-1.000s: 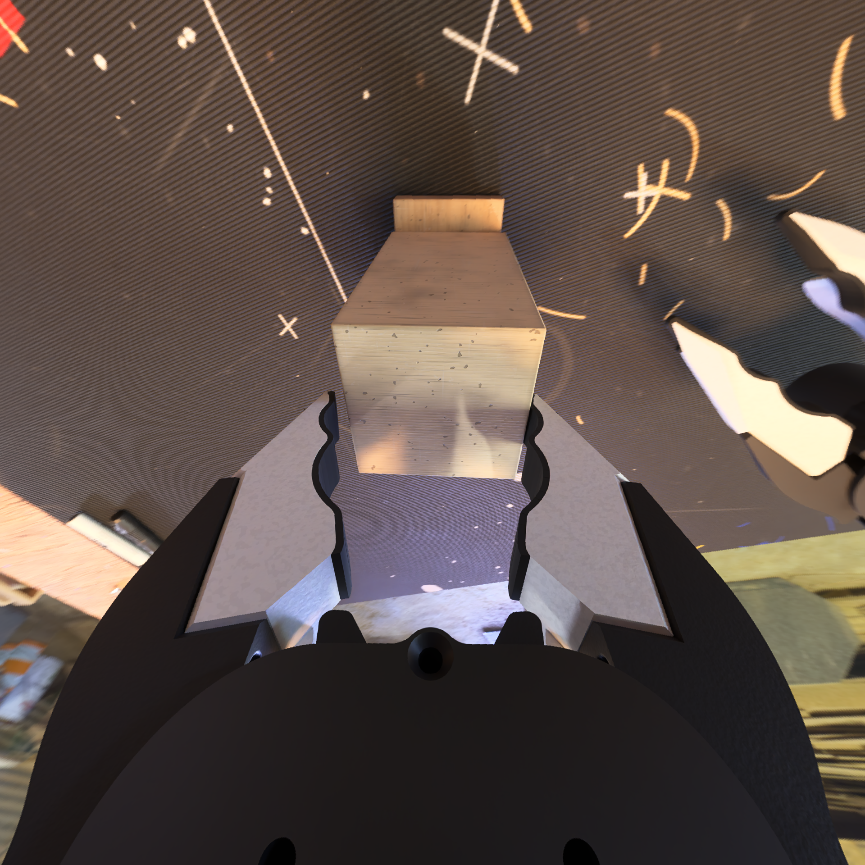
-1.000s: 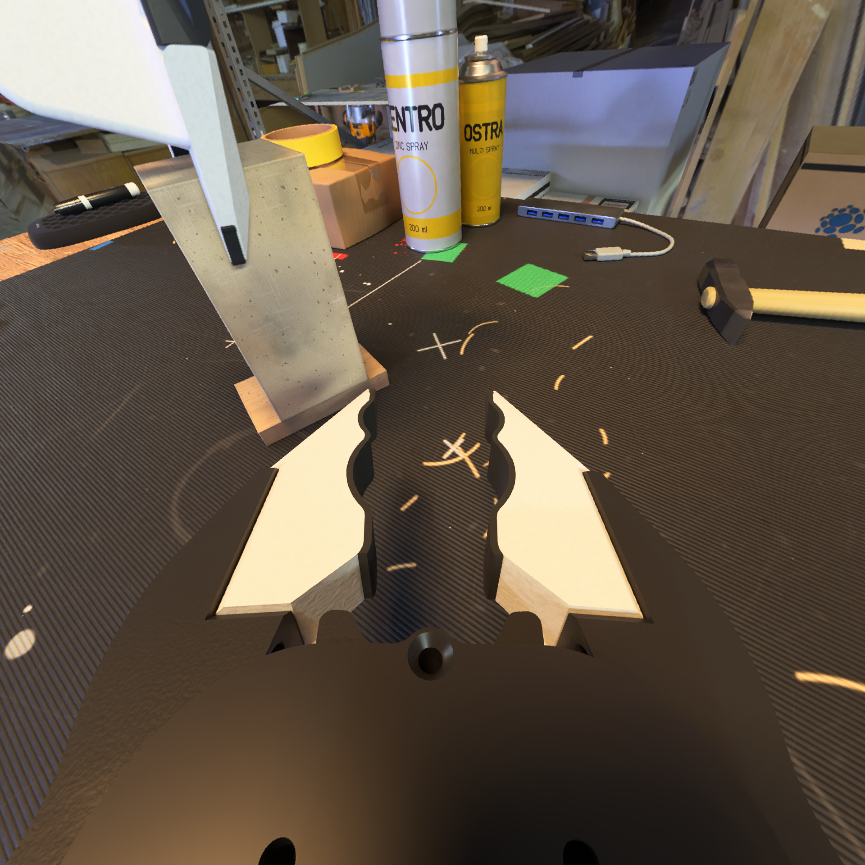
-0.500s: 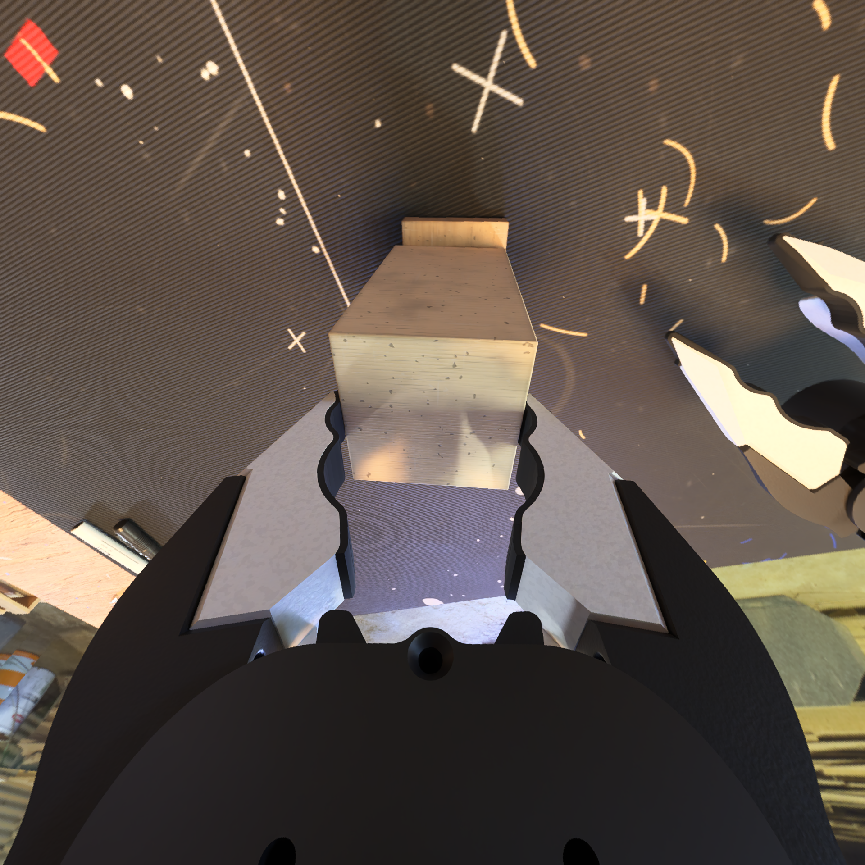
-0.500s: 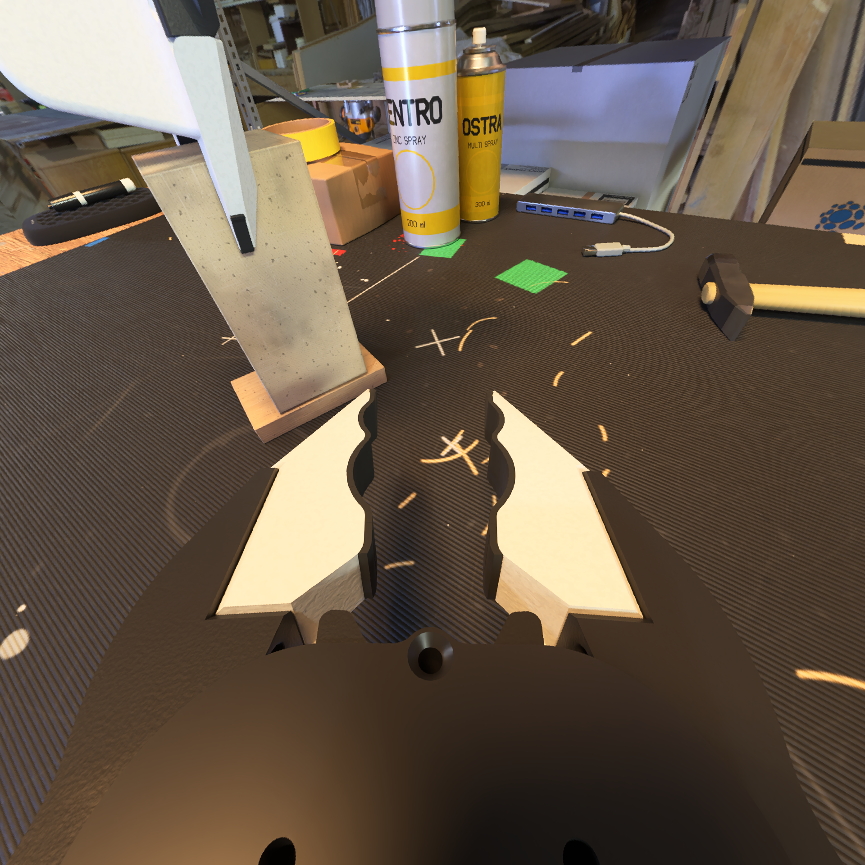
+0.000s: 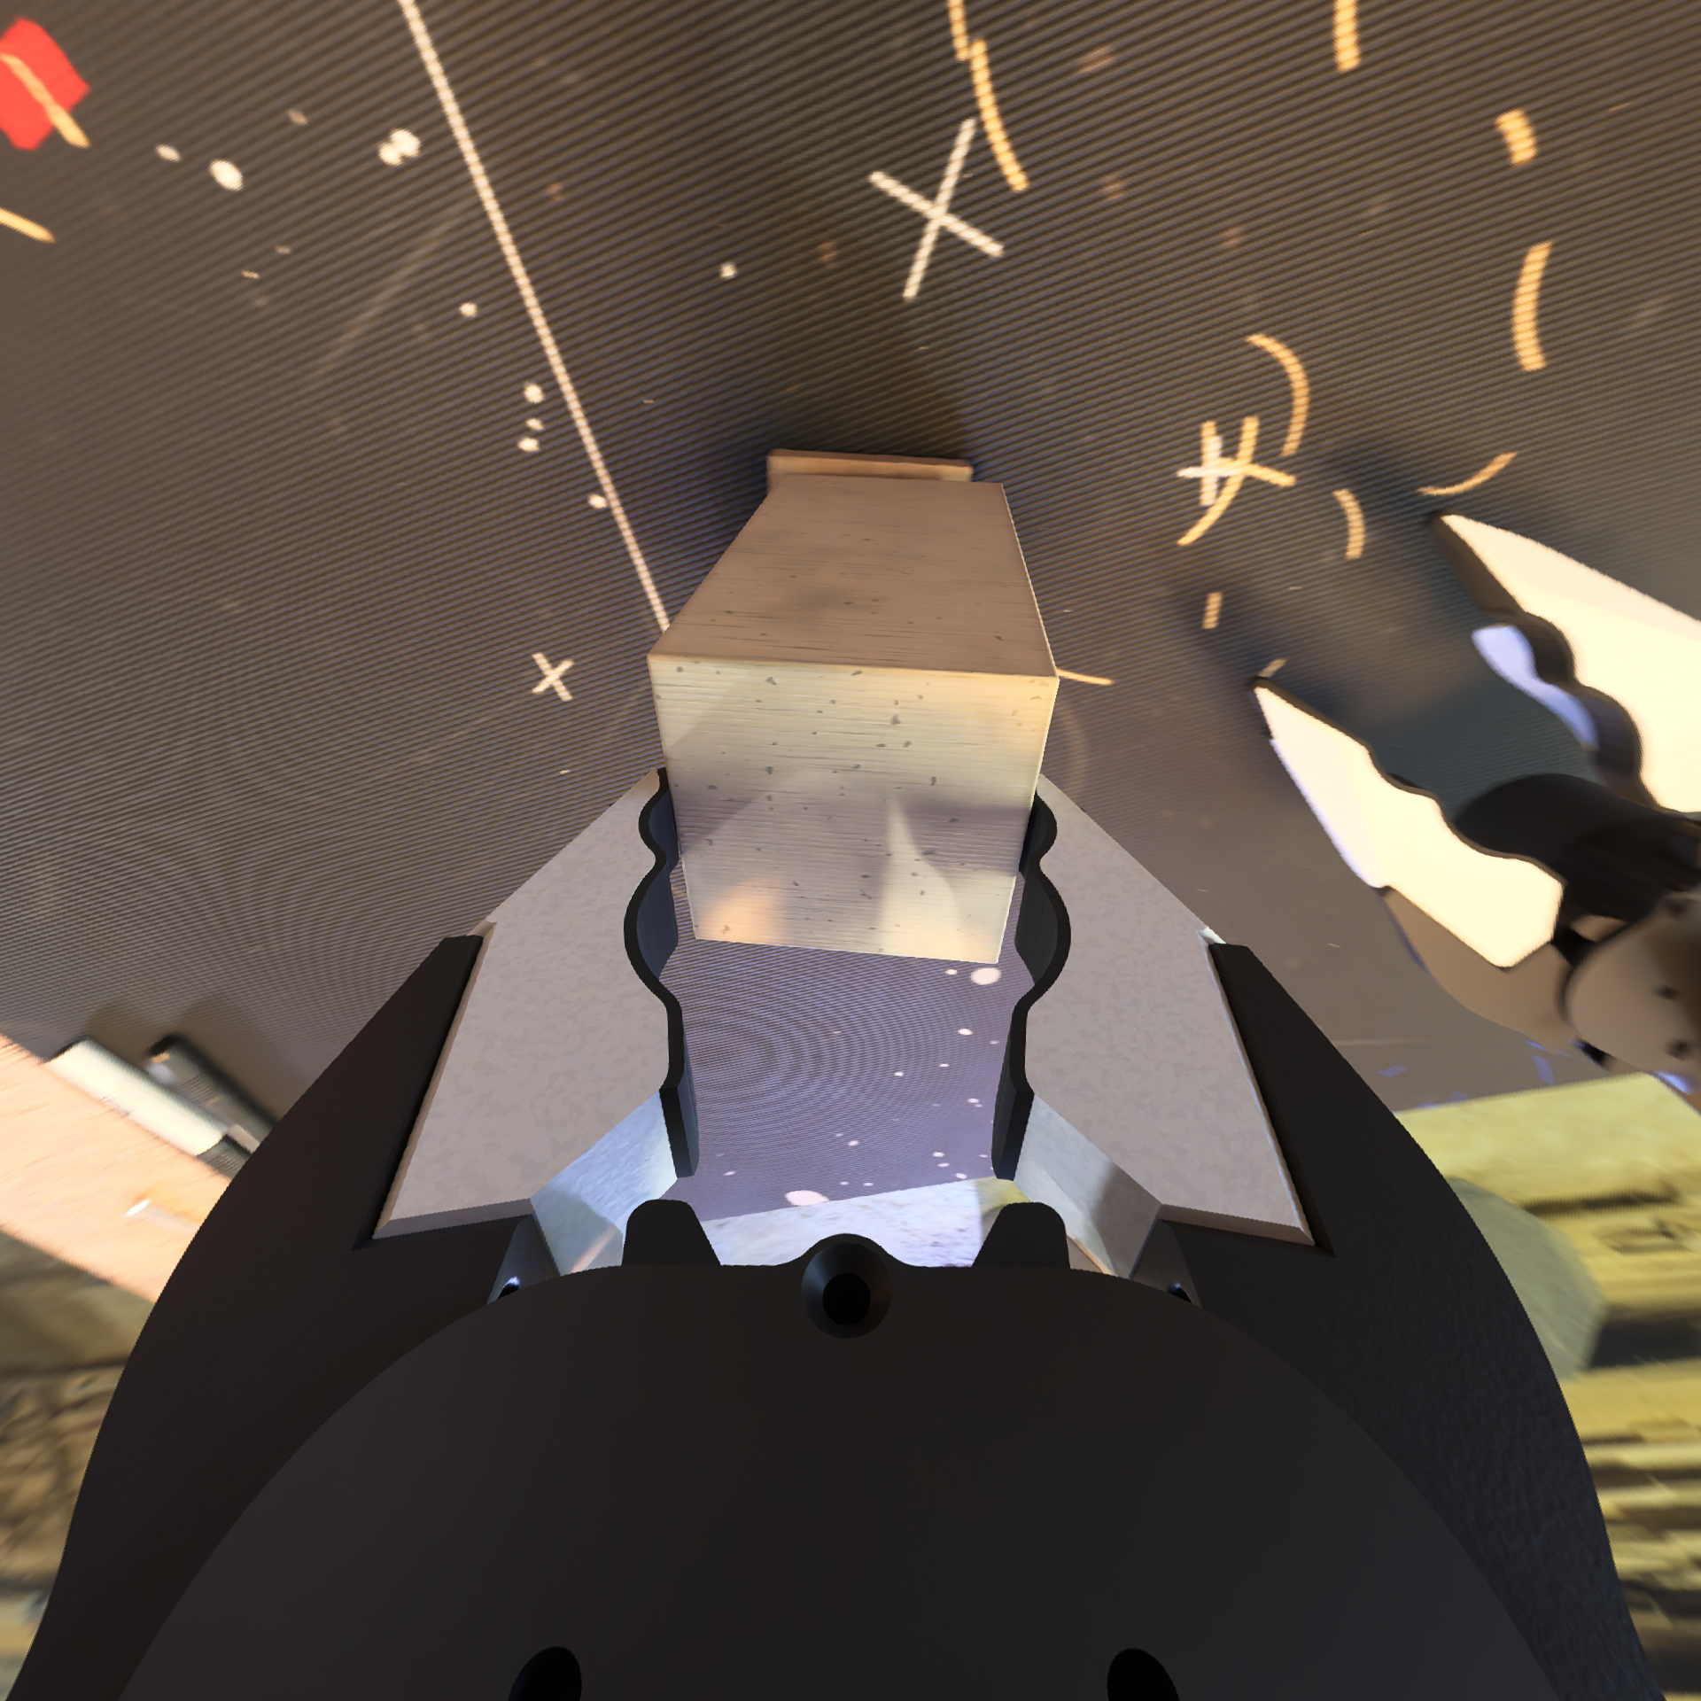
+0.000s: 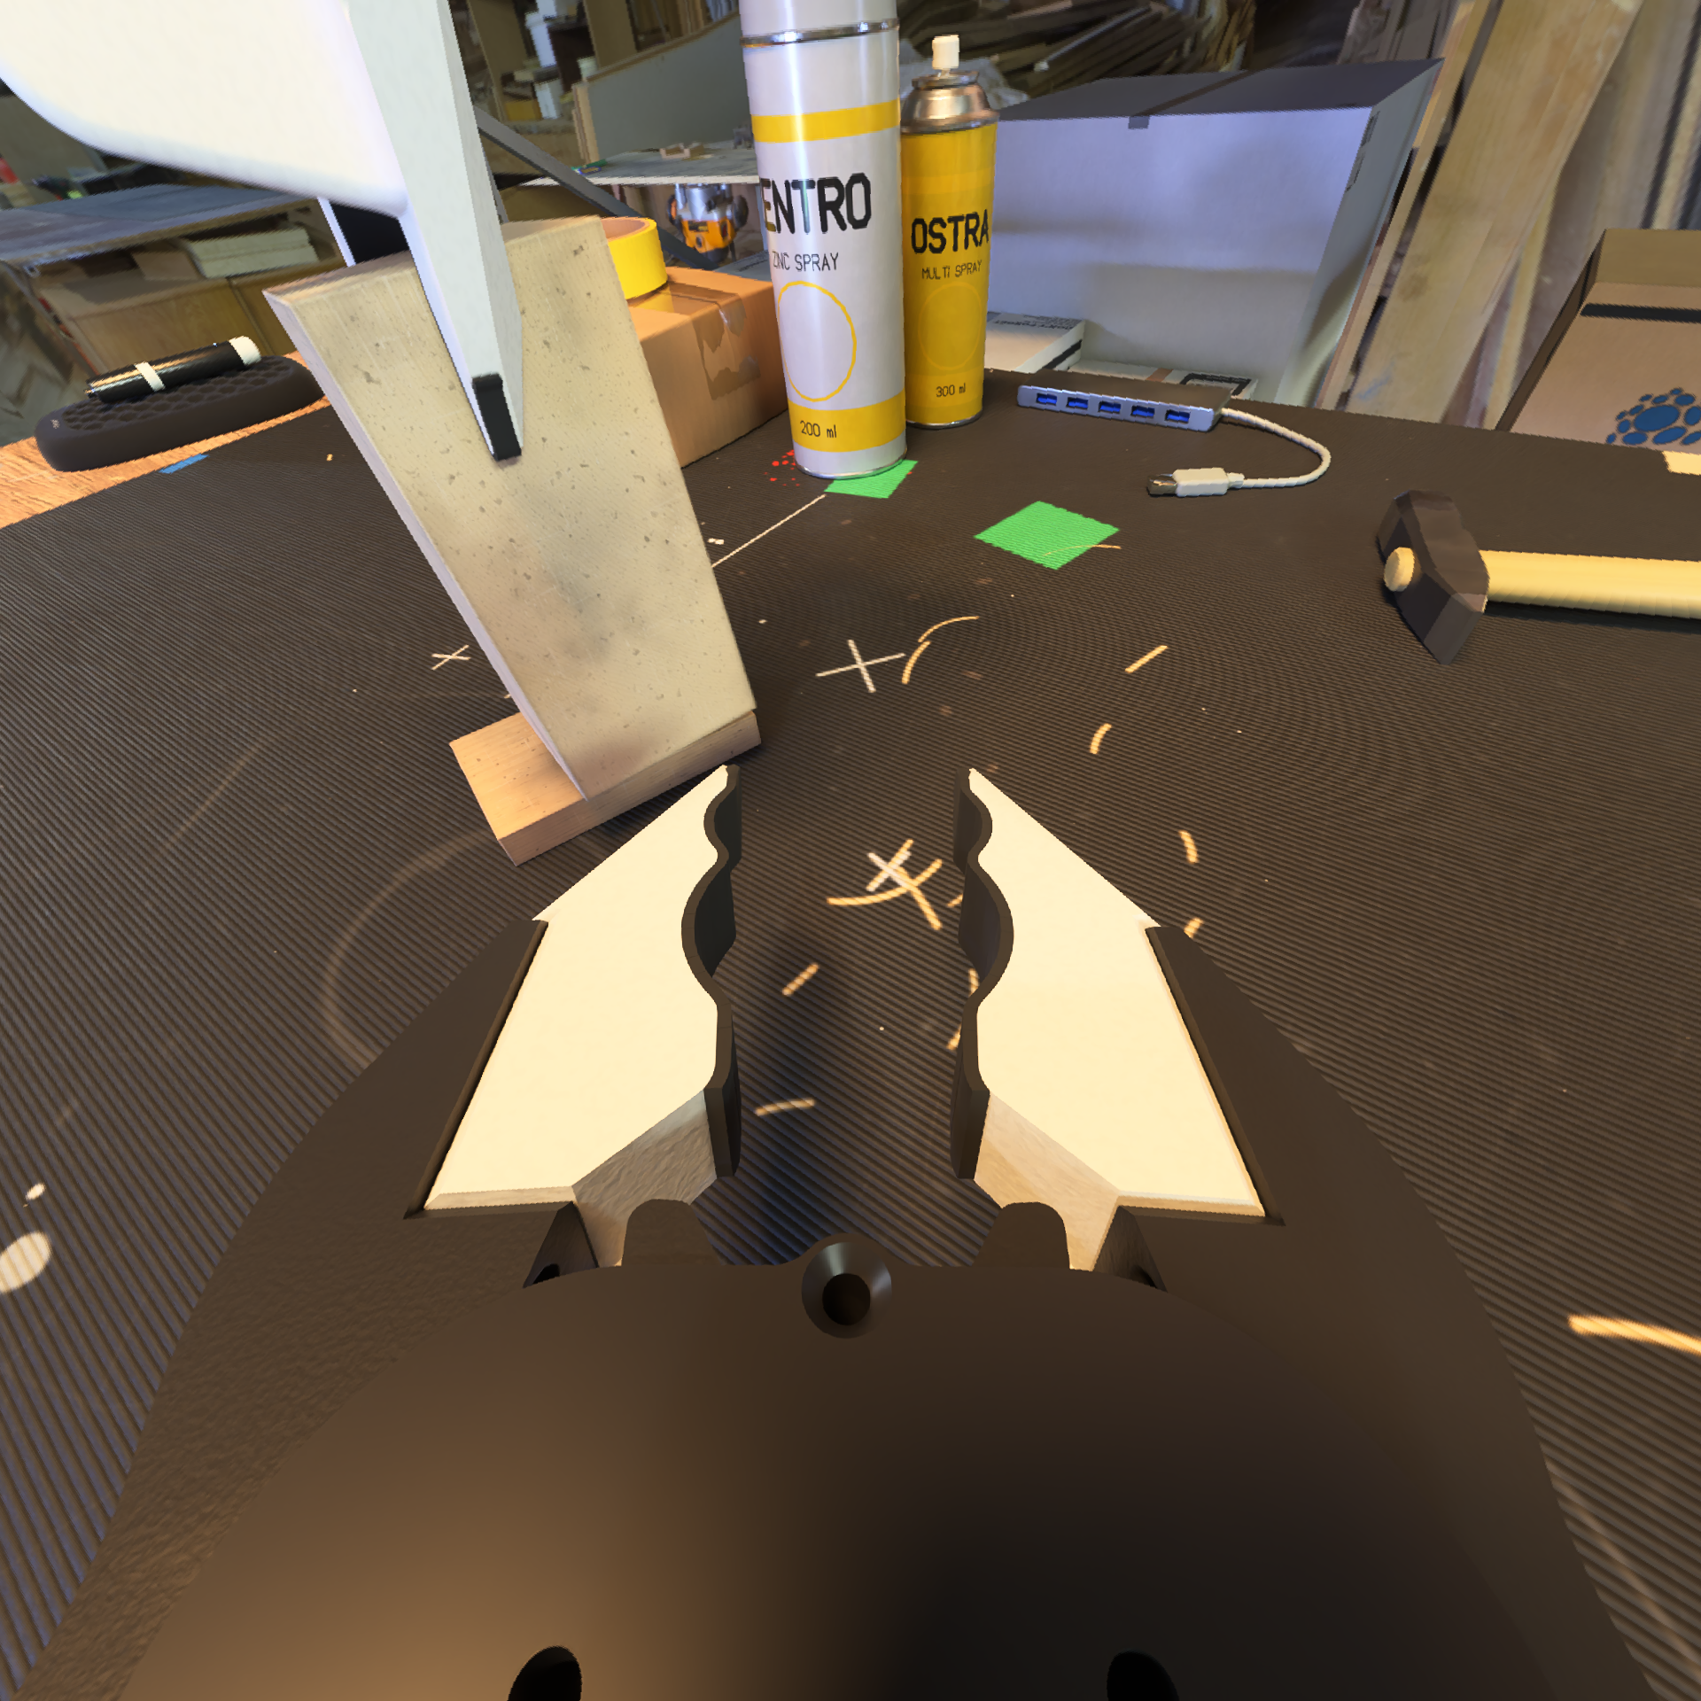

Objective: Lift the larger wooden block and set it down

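We grip the tall wooden block (image 5: 851,727) near its top with our left gripper (image 5: 847,828), fingers pressed on opposite side faces so it cannot twist; it stands on end upon the small flat wooden block (image 6: 552,782), though whether it rests there or hangs just clear we cannot tell; our right gripper (image 6: 847,865) waits apart over the dark mat (image 6: 1289,828), jaws parted and empty, leaving the left room to work.

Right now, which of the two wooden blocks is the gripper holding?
The tall pale block, the larger one. The left gripper pinches it near its top. The small flat block lies beneath it on the dark mat, ungripped.
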### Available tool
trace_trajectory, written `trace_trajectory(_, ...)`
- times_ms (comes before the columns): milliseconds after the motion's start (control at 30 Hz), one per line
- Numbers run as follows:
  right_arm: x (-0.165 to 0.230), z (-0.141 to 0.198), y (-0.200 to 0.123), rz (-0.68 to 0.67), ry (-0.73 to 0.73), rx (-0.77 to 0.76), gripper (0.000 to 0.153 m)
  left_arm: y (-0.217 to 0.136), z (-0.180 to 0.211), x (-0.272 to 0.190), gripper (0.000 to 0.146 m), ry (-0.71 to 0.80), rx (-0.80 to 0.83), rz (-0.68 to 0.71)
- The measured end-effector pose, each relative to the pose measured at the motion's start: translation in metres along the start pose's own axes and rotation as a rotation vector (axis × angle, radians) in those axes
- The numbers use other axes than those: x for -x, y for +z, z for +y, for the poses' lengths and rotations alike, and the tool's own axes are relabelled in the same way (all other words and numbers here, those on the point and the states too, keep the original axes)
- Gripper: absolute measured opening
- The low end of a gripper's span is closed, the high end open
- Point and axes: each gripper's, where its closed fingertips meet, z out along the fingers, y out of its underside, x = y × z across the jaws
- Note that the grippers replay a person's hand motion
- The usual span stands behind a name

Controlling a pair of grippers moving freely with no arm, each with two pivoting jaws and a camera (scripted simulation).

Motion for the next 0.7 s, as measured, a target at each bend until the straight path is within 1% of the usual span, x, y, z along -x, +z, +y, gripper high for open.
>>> trace_trajectory(67, 0.001, 0.000, 0.000, -0.002, -0.001, 0.000, 0.046, 0.001, 0.001, 0.007, 0.075, 0.027, 0.017, -0.090)
trace_trajectory(100, 0.001, 0.000, 0.000, -0.002, -0.002, 0.001, 0.046, 0.000, 0.002, 0.007, 0.075, 0.035, 0.023, -0.089)
trace_trajectory(167, 0.000, -0.001, 0.000, -0.001, -0.002, -0.001, 0.046, -0.001, 0.001, 0.003, 0.075, 0.007, 0.008, -0.026)
trace_trajectory(200, 0.000, -0.001, 0.000, 0.000, -0.001, -0.002, 0.046, -0.003, 0.000, 0.005, 0.075, 0.000, 0.001, -0.039)
trace_trajectory(267, 0.001, 0.000, 0.001, -0.004, -0.001, 0.001, 0.046, -0.006, -0.001, 0.015, 0.075, 0.035, 0.008, -0.171)
trace_trajectory(300, 0.002, 0.000, 0.001, -0.005, -0.003, 0.003, 0.046, -0.007, -0.001, 0.016, 0.075, 0.054, 0.016, -0.207)
trace_trajectory(333, 0.002, 0.000, 0.001, -0.005, -0.005, 0.005, 0.046, -0.007, -0.001, 0.013, 0.075, 0.055, 0.017, -0.179)
trace_trajectory(400, 0.002, 0.000, 0.001, -0.003, -0.006, 0.002, 0.046, -0.008, -0.003, 0.001, 0.075, 0.019, -0.006, -0.041)
trace_trajectory(433, 0.002, 0.000, 0.001, -0.003, -0.004, 0.001, 0.046, -0.008, -0.004, -0.001, 0.075, 0.011, -0.017, -0.030)
trace_trajectory(533, 0.002, 0.000, 0.001, -0.005, -0.005, 0.004, 0.046, -0.010, -0.004, 0.009, 0.075, 0.062, 0.008, -0.179)
trace_trajectory(567, 0.002, -0.001, 0.001, -0.005, -0.005, 0.000, 0.046, -0.010, -0.004, 0.007, 0.075, 0.064, 0.010, -0.168)
trace_trajectory(633, 0.003, -0.007, -0.002, -0.012, -0.007, -0.028, 0.045, -0.009, -0.004, 0.002, 0.075, 0.041, 0.002, -0.101)
trace_trajectory(667, 0.006, -0.012, -0.003, -0.029, -0.008, -0.057, 0.042, -0.008, -0.003, 0.002, 0.075, 0.040, 0.005, -0.105)
trace_trajectory(700, 0.011, -0.018, -0.005, -0.060, -0.011, -0.091, 0.035, -0.007, -0.002, 0.004, 0.075, 0.050, 0.015, -0.130)
